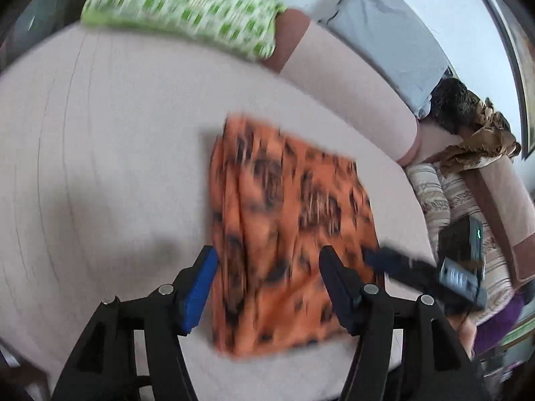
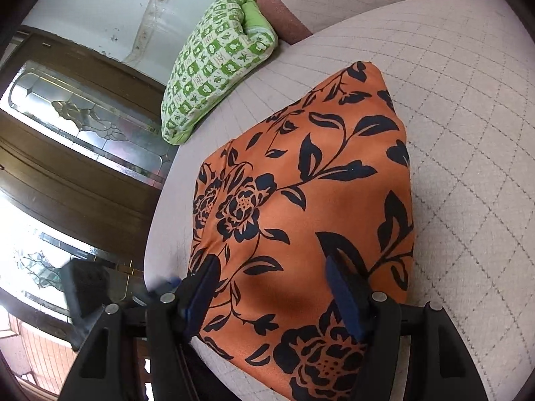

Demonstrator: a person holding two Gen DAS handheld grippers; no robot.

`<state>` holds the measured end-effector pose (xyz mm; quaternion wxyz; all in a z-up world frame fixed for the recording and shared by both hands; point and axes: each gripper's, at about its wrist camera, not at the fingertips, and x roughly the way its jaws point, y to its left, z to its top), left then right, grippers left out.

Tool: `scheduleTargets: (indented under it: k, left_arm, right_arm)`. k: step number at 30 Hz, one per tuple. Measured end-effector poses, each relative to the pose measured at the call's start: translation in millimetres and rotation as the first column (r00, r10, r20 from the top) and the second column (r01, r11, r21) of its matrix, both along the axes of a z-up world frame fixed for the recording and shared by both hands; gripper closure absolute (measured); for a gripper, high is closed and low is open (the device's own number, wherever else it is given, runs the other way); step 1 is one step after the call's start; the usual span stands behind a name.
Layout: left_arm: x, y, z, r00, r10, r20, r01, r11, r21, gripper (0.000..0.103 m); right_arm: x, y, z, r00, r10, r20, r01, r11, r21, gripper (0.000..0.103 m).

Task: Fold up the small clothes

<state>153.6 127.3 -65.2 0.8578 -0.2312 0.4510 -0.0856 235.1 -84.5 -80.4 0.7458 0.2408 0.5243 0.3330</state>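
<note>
Your left gripper point(image 1: 267, 257) fills the bottom of the left wrist view: black angular plastic arms with round metal pins, and flat blue pads point(image 1: 197, 290) on the fingers. Its jaws stand wide apart with nothing pinched between them. The view is motion-blurred.

Your right gripper point(image 2: 271, 267) sits the same way at the bottom of the right wrist view, jaws spread wide, pads clear of the fabric below.

Just beyond both sets of fingers lies the orange cloth point(image 2: 301, 200), folded into a rough four-sided, slightly puffy packet. Smooth, thin-looking weave with a slight sheen, printed with dark navy flowers, leaves and curling stems. In the left view it appears as a blurred orange patch point(image 1: 284, 227) in the lower centre, with your right gripper point(image 1: 374, 257) reaching in from the lower right edge over its corner.

The cloth rests on the pale mattress point(image 2: 468, 133), a beige quilted surface stitched in a diamond grid, rounded at its edge.

Farther back, upper centre of the right view, a green-and-white patterned cushion point(image 2: 217, 73) lies soft and lumpy at the mattress edge, next to a brown-banded bolster point(image 2: 284, 16).

Left side of that view: a dark wooden door with leaded glass panels point(image 2: 83, 117).

Upper right of the left view: a grey pillow point(image 1: 384, 40).
</note>
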Motion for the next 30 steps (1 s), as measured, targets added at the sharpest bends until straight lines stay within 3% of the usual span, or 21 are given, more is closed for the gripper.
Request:
scheduleTargets:
  k: [2, 3, 5, 6, 8, 11, 13, 14, 15, 17, 19, 20, 22, 25, 27, 30]
  left_arm:
    - [38, -16, 3, 1.000, -0.016, -0.017, 0.016, 1.000, 0.023, 0.039]
    - [57, -25, -3, 0.999, -0.031, -0.044, 0.032, 0.999, 0.029, 0.049]
    - [90, -36, -32, 0.985, -0.050, -0.165, 0.060, 0.997, 0.052, 0.080]
    - [99, -33, -49, 0.981, -0.062, -0.186, 0.070, 0.997, 0.035, 0.079]
    - [102, -27, -51, 0.984, -0.073, -0.164, 0.074, 0.997, 0.000, 0.079]
    - [97, -38, -34, 0.988, -0.091, -0.125, 0.101, 0.992, 0.076, 0.077]
    - [88, -47, -21, 0.990, -0.113, -0.090, 0.121, 0.989, 0.089, 0.069]
    - [85, -51, -17, 0.990, -0.116, -0.075, 0.122, 0.989, 0.086, 0.058]
    - [81, -54, -12, 0.992, -0.108, -0.059, 0.114, 0.989, 0.096, 0.057]
    - [75, -59, -13, 0.993, -0.105, -0.051, 0.110, 0.988, 0.112, 0.057]
    - [78, -68, -30, 0.989, -0.092, -0.115, 0.110, 0.982, 0.155, 0.063]
    - [81, -67, -45, 0.985, -0.081, -0.152, 0.101, 0.986, 0.130, 0.066]
    - [81, -62, -46, 0.987, -0.041, -0.153, 0.055, 0.995, 0.086, 0.066]
    - [76, -79, -24, 0.995, -0.022, -0.100, 0.042, 0.980, 0.194, 0.065]
    - [68, -83, -9, 0.998, -0.017, -0.061, 0.031, 0.973, 0.228, 0.049]
    - [54, -84, 5, 0.999, 0.035, -0.011, -0.030, 0.954, 0.300, 0.039]
  right_arm:
    - [1, -1, -1, 1.000, 0.003, -0.007, -0.003, 1.000, 0.003, 0.034]
    - [2, -1, -1, 1.000, 0.005, -0.009, -0.005, 1.000, 0.005, 0.034]
    - [2, -3, -1, 1.000, 0.010, -0.012, -0.010, 1.000, 0.012, 0.034]
    - [2, -4, -1, 1.000, 0.014, -0.013, -0.014, 1.000, 0.017, 0.034]
    - [3, -5, -3, 1.000, 0.020, -0.017, -0.019, 0.999, 0.026, 0.034]
    - [3, -5, -4, 1.000, 0.026, -0.015, -0.025, 0.999, 0.027, 0.034]
    - [4, -5, -4, 1.000, 0.028, -0.013, -0.028, 0.999, 0.026, 0.034]
    - [3, -6, -4, 0.999, 0.029, -0.012, -0.029, 0.999, 0.028, 0.034]
    - [4, -6, -4, 0.999, 0.030, -0.015, -0.029, 0.999, 0.031, 0.034]
    - [4, -7, -4, 1.000, 0.020, -0.022, -0.020, 0.999, 0.039, 0.034]
    - [3, -6, -5, 1.000, 0.020, -0.021, -0.020, 0.999, 0.032, 0.034]
    - [3, -6, -4, 1.000, 0.020, -0.020, -0.019, 0.999, 0.028, 0.034]
    - [4, -5, -2, 0.999, 0.026, -0.021, -0.026, 1.000, 0.015, 0.034]
    - [2, -6, 6, 1.000, 0.021, -0.016, -0.021, 1.000, -0.005, 0.034]
    - [-3, -10, 18, 1.000, -0.007, 0.023, 0.007, 1.000, -0.015, 0.033]
    - [-15, -15, 31, 0.996, -0.029, 0.089, 0.034, 0.998, -0.048, 0.031]
